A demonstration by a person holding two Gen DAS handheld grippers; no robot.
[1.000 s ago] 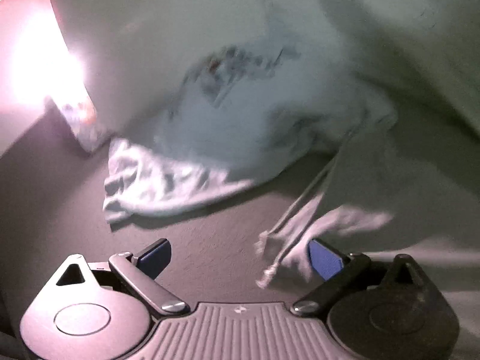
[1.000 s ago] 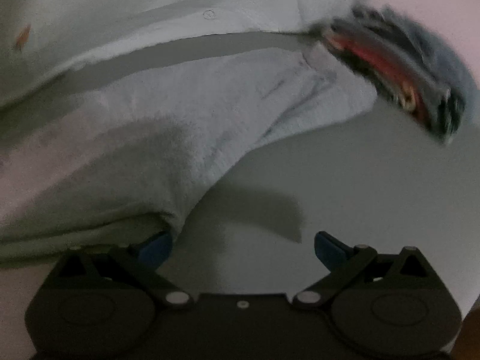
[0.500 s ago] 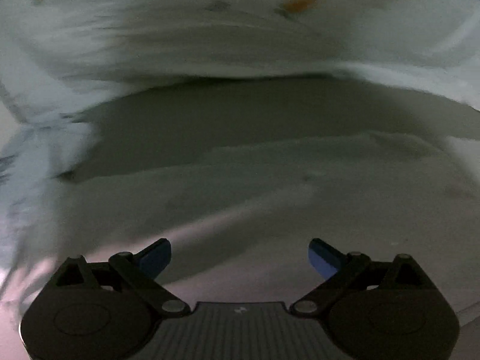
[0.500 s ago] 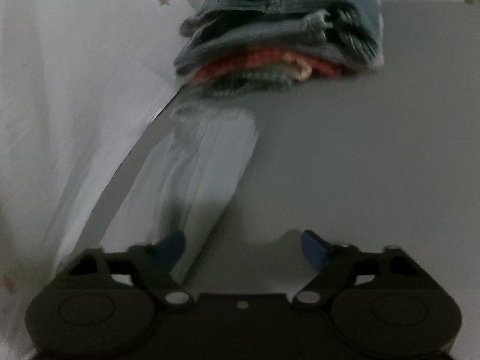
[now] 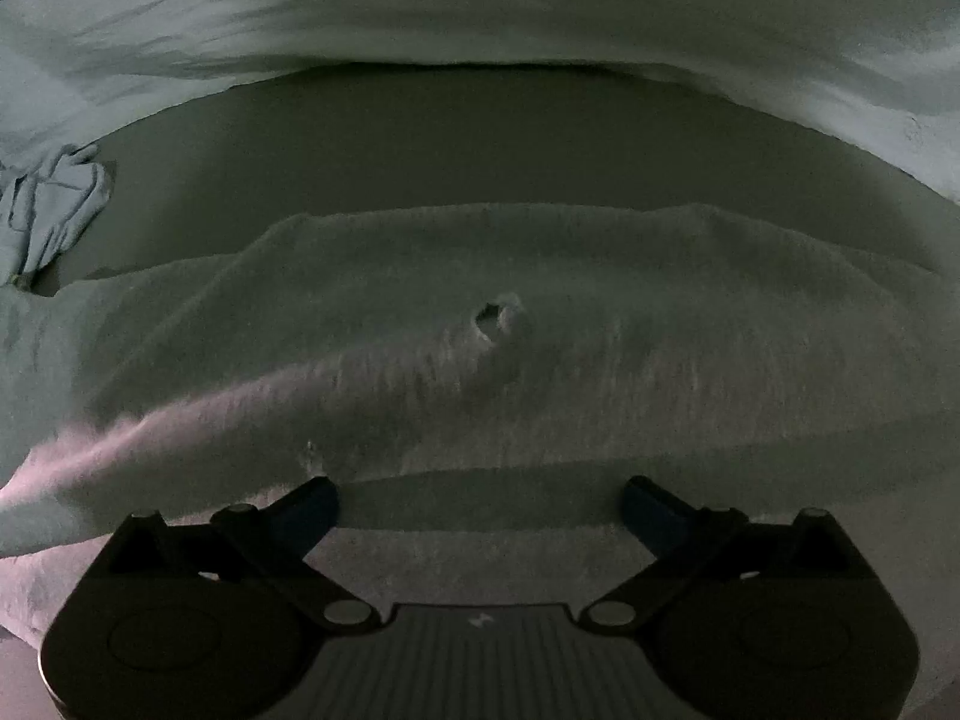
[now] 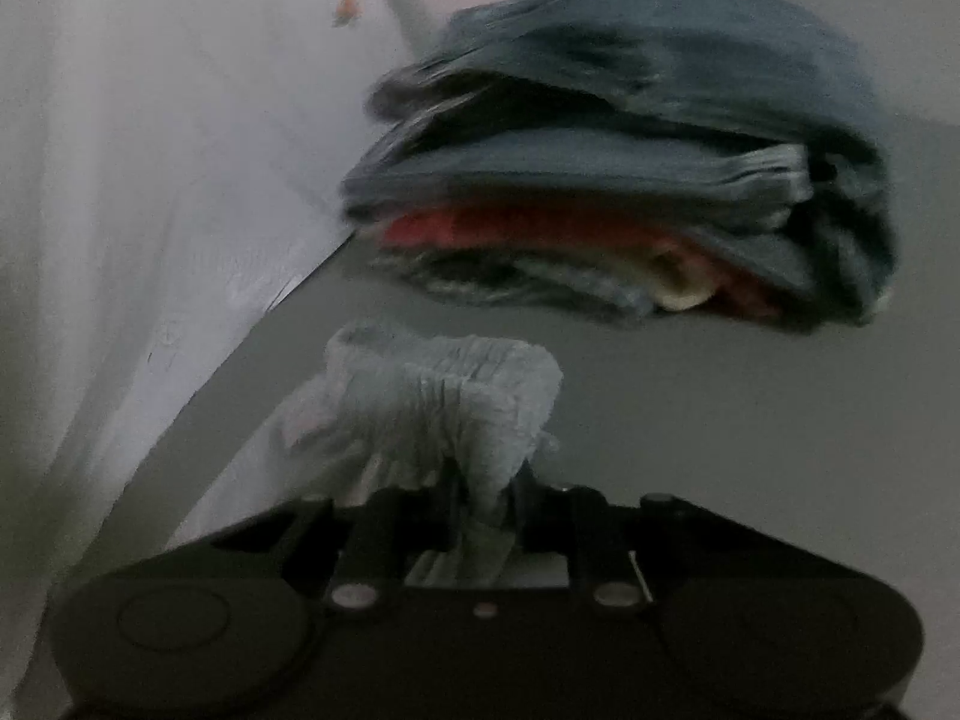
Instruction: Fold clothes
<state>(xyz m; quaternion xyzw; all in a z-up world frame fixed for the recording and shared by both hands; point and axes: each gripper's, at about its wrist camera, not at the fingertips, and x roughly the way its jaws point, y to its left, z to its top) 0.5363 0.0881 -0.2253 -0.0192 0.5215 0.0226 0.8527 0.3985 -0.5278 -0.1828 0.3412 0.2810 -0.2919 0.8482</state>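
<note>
Grey table (image 6: 690,420): right gripper (image 6: 480,504) pinches pale garment (image 6: 444,396); left gripper (image 5: 480,495) spread

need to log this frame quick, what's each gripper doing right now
Left gripper: open, holding nothing, at the edge of the pale garment.
Right gripper: closed on bunched pale blue cloth.

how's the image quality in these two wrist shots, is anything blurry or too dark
Left wrist view: dim and fisheye-curved, yet sharp; the pale garment shows its texture, and the left hand-held gripper casts a shadow band. Right wrist view: the folded stack is motion-smeared, the right hand-held gripper nearly black.
</note>
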